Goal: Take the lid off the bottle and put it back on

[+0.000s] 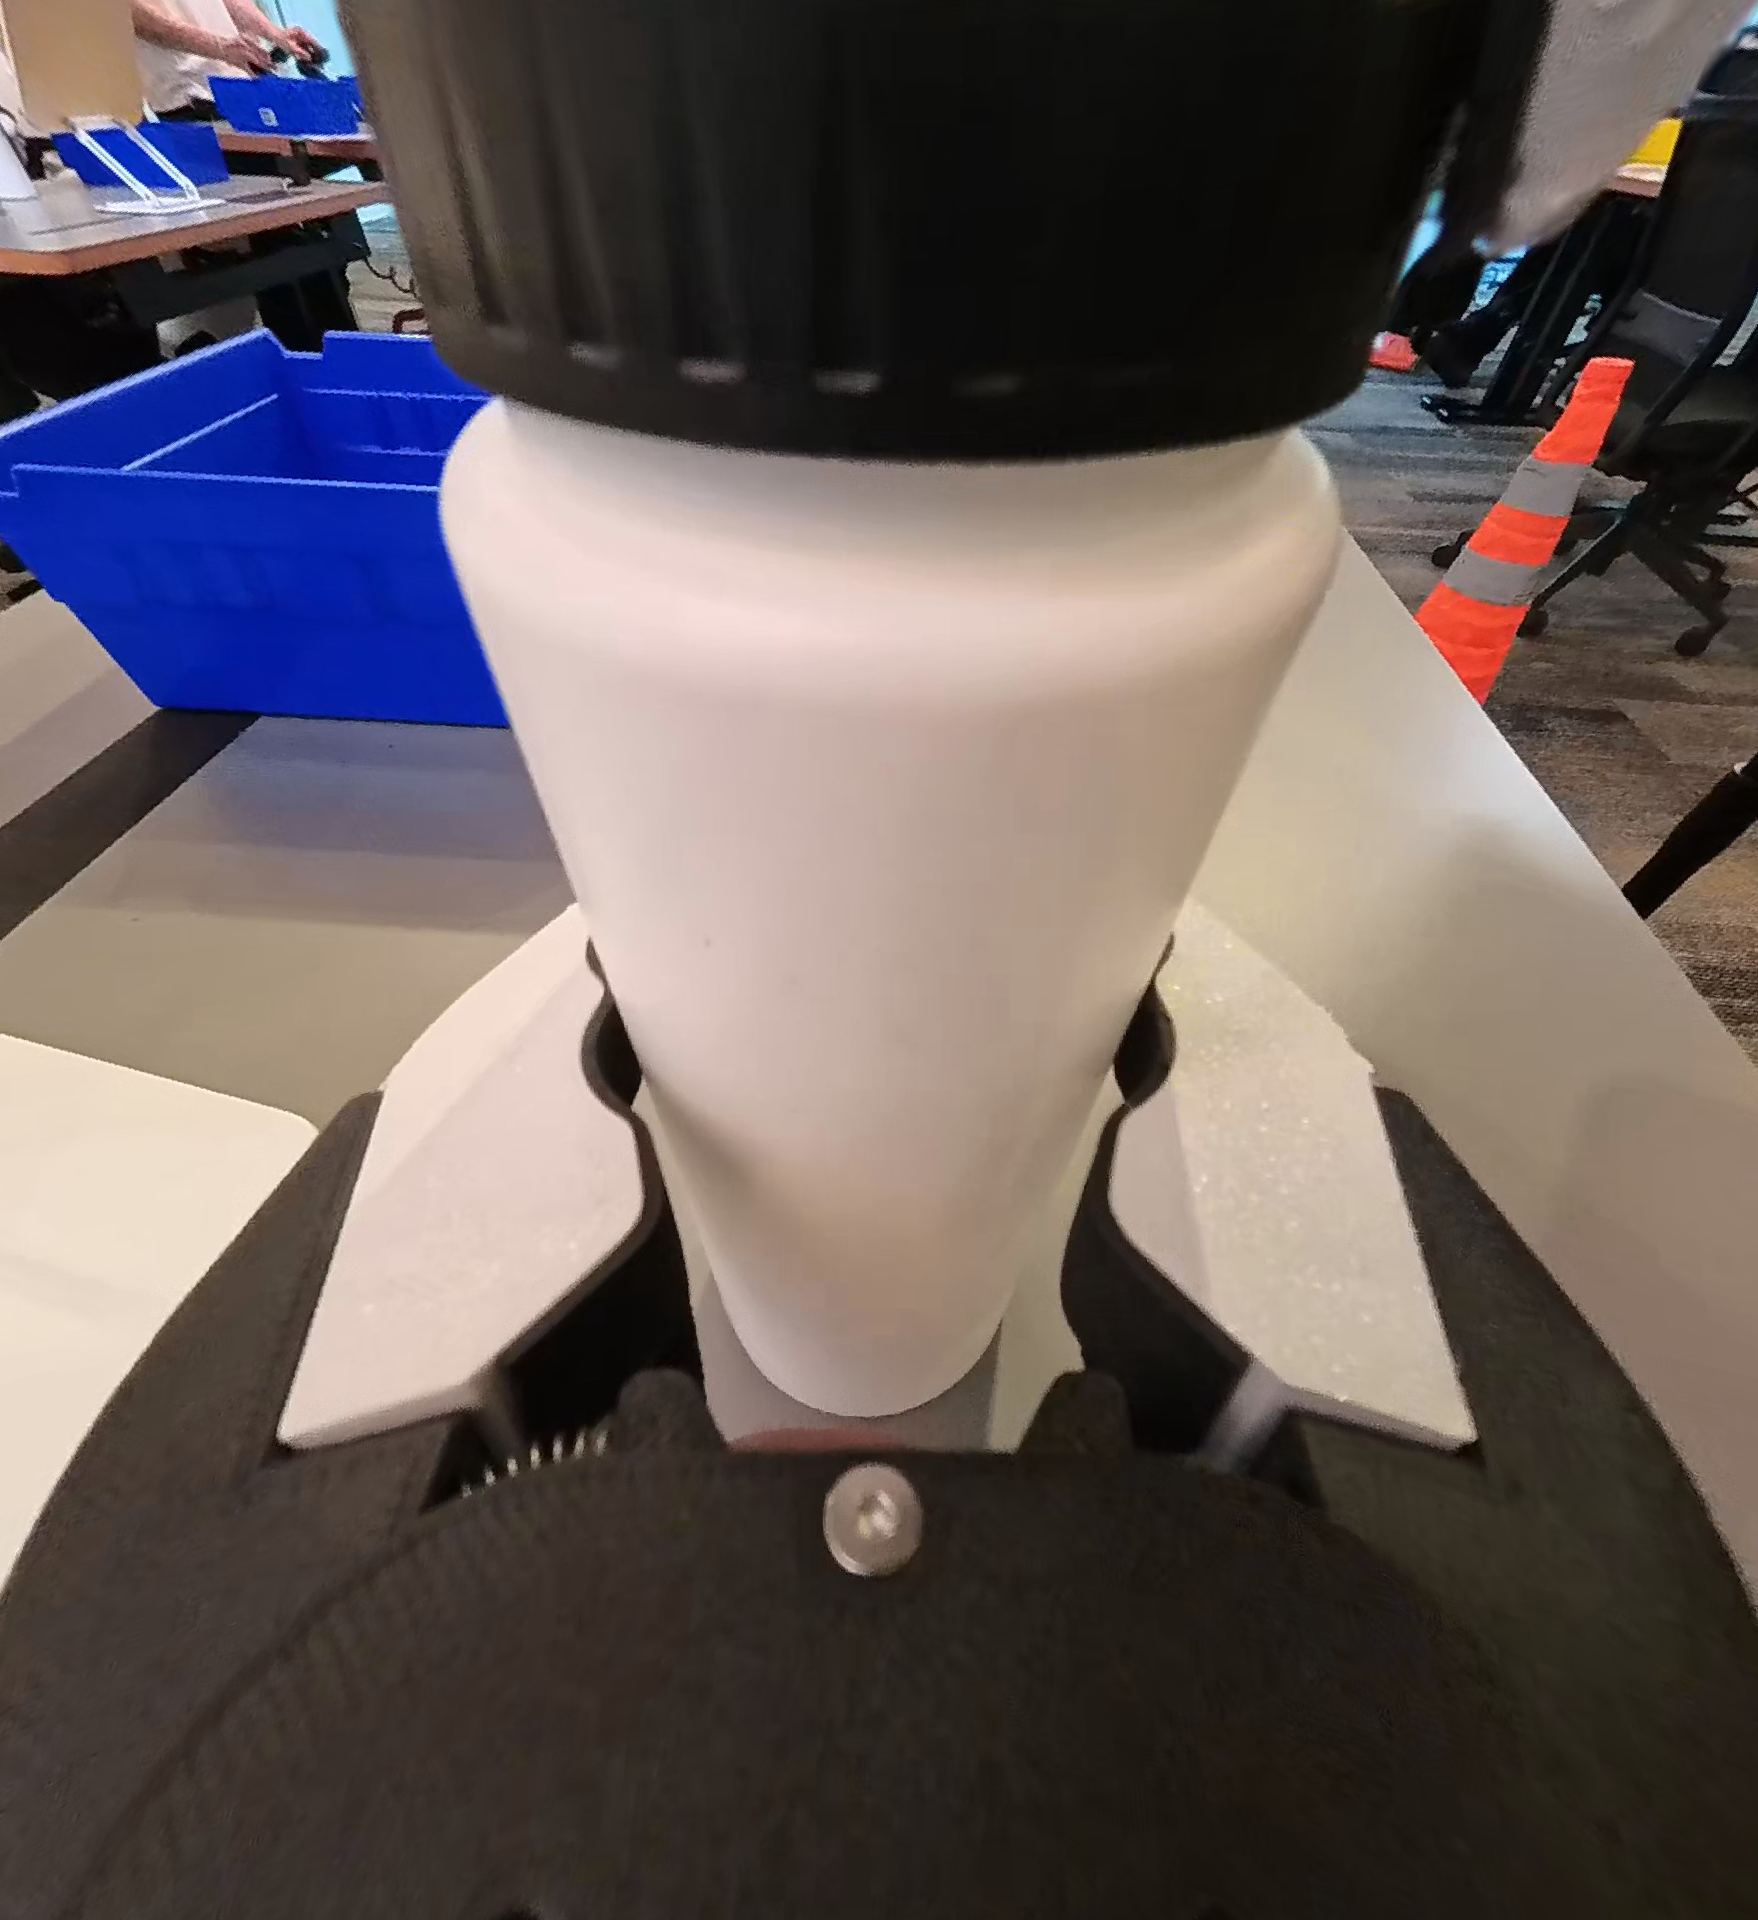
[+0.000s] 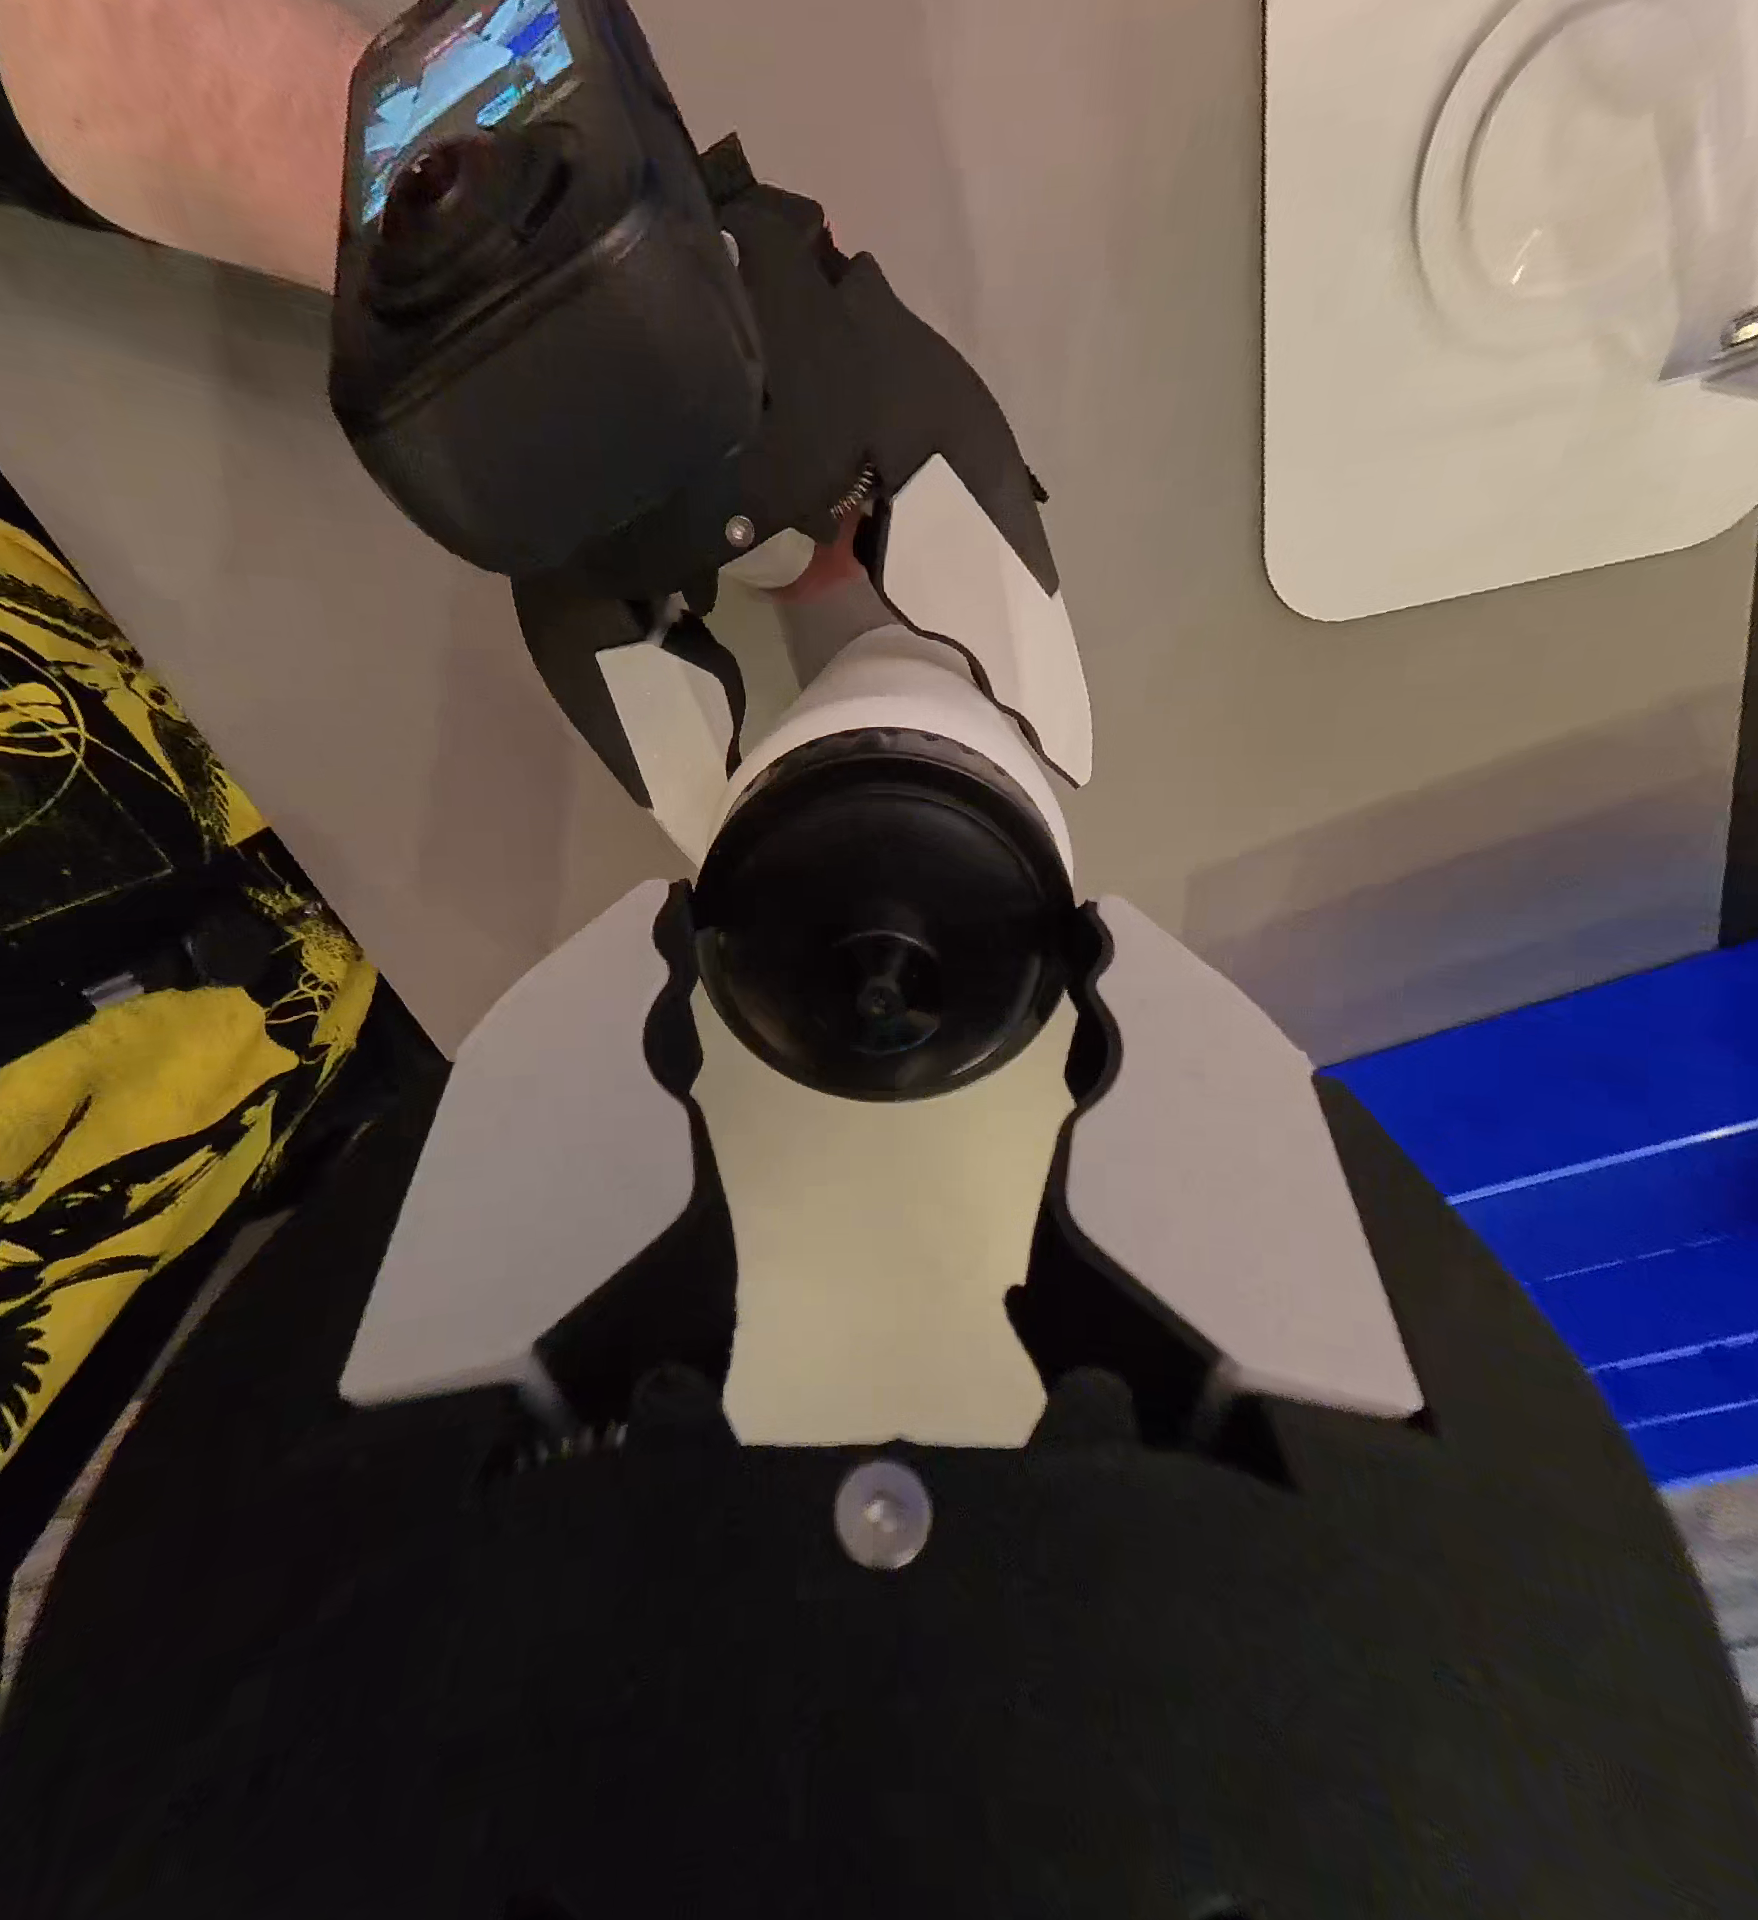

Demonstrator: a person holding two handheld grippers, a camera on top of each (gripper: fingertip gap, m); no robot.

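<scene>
A white bottle point(image 1: 885, 779) with a black ribbed lid point(image 1: 906, 208) on top is held upright above the grey table point(image 1: 231, 935). My left gripper point(image 1: 875, 1039) is shut on the bottle's lower body. In the right wrist view I look down on the lid point(image 2: 880, 935). My right gripper point(image 2: 880, 930) is shut on the lid, one finger touching each side of its rim. The left gripper point(image 2: 859, 774) shows beyond it, holding the bottle body point(image 2: 885, 686). The lid sits on the bottle's neck; its rim is blurred in the left wrist view.
A blue bin point(image 1: 231, 561) stands on the table behind the bottle and also shows in the right wrist view point(image 2: 1581, 1195). A white tray point(image 2: 1374, 468) carries a clear plastic piece point(image 2: 1581, 208). An orange cone point(image 1: 1519, 530) and office chairs stand on the floor to the right.
</scene>
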